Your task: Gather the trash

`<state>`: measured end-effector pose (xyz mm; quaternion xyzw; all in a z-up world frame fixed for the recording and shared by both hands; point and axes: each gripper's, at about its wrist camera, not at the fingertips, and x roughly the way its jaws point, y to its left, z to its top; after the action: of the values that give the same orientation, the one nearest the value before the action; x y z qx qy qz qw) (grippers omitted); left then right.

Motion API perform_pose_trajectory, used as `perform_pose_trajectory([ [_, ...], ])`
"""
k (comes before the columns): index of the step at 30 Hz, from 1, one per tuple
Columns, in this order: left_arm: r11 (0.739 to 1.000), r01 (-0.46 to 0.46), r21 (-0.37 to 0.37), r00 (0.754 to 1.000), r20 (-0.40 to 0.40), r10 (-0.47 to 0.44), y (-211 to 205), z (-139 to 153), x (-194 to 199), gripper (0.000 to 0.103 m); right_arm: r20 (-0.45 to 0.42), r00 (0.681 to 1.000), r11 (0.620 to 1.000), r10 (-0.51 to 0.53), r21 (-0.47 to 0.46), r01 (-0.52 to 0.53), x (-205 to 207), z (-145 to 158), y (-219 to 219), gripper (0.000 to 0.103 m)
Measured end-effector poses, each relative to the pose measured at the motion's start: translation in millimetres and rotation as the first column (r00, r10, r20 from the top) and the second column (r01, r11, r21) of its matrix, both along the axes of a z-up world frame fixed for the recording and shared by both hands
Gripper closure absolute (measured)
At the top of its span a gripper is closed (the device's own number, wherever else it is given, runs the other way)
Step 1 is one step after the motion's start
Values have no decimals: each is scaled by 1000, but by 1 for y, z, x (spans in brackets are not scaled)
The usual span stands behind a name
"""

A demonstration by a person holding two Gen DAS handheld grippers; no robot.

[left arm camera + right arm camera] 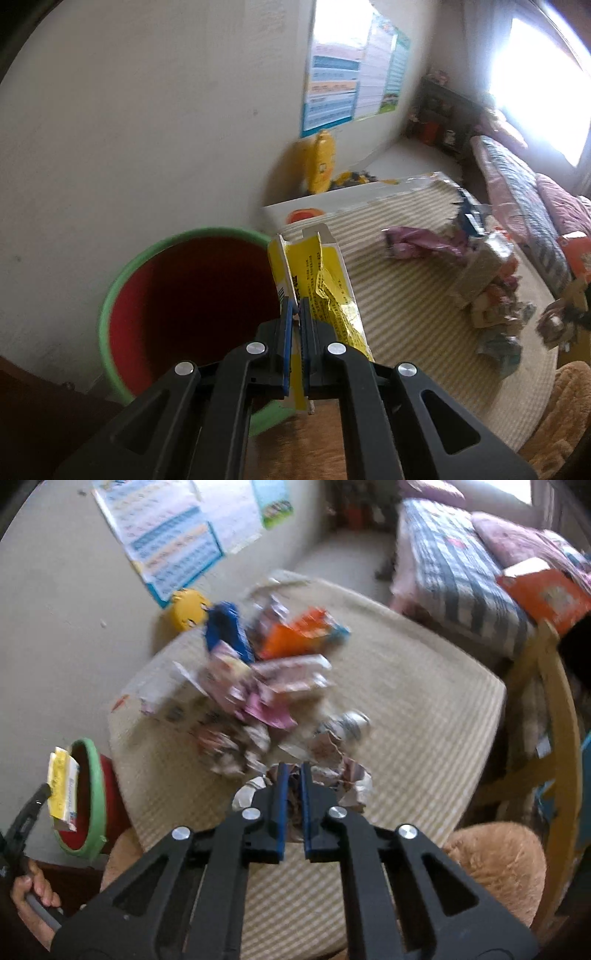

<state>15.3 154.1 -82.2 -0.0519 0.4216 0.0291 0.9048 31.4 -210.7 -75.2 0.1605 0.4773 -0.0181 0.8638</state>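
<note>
Holding a flattened yellow cardboard box (317, 291) between its blue pads, your left gripper (294, 308) is pinched tight on the card. The box stands upright at the rim of the round bin with green lip and red inside (184, 295), over its right edge in the left wrist view. The bin sits on the floor against the pale wall, just beside the left edge of the cream striped rug (406, 295).

In the right wrist view the same yellow box (62, 790) shows at the bin's mouth (94, 797), far left, with your left hand (35, 893) on the gripper handle below it.

Rightward, a heap of mixed wrappers and cartons (258, 686) lies near the middle of the rug (424, 720); blur prevents naming single pieces beyond a blue one, an orange one and pink ones.

Your right gripper (291, 771) has its pads drawn close on a crumpled silver-and-brown wrapper (354, 794) at the heap's near edge. A narrow gap remains between the pads, with wrapper material in it.

Right of the rug stands a bed with checked cover (461, 572).
</note>
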Motion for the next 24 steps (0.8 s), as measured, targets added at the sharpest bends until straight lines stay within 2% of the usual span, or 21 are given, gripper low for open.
perform_pose_trajectory([
  [3, 998, -57, 30, 998, -24, 58, 23, -9, -5, 102, 48, 997, 997, 59, 43, -61, 7, 18, 22, 96],
  [7, 990, -137, 36, 988, -71, 139, 55, -24, -8, 102, 101, 973, 970, 209, 108, -219, 29, 34, 78, 96],
  [10, 984, -170, 51, 981, -86, 174, 68, -30, -10, 101, 120, 931, 919, 346, 157, -361, 43, 36, 134, 96],
  [13, 978, -199, 61, 974, -97, 205, 81, -33, -12, 101, 142, 874, 853, 464, 194, -484, 56, 32, 196, 96],
  [17, 972, -225, 73, 968, -101, 232, 93, -34, -15, 97, 144, 829, 799, 541, 219, -559, 70, 23, 248, 94],
  [18, 970, -232, 77, 966, -100, 239, 95, -34, -16, 86, 142, 823, 789, 551, 234, -568, 73, 20, 257, 93],
  [19, 968, -239, 76, 965, -98, 245, 96, -33, -18, 77, 133, 818, 780, 560, 246, -575, 77, 17, 267, 82],
  [20, 966, -246, 77, 963, -96, 253, 97, -32, -19, 57, 129, 819, 781, 559, 249, -573, 79, 17, 272, 61],
  [21, 963, -258, 75, 960, -89, 264, 99, -31, -21, 49, 132, 821, 782, 555, 255, -569, 79, 16, 274, 53],
  [24, 963, -261, 69, 961, -78, 266, 98, -29, -21, 50, 152, 826, 780, 542, 276, -562, 75, 18, 268, 47],
])
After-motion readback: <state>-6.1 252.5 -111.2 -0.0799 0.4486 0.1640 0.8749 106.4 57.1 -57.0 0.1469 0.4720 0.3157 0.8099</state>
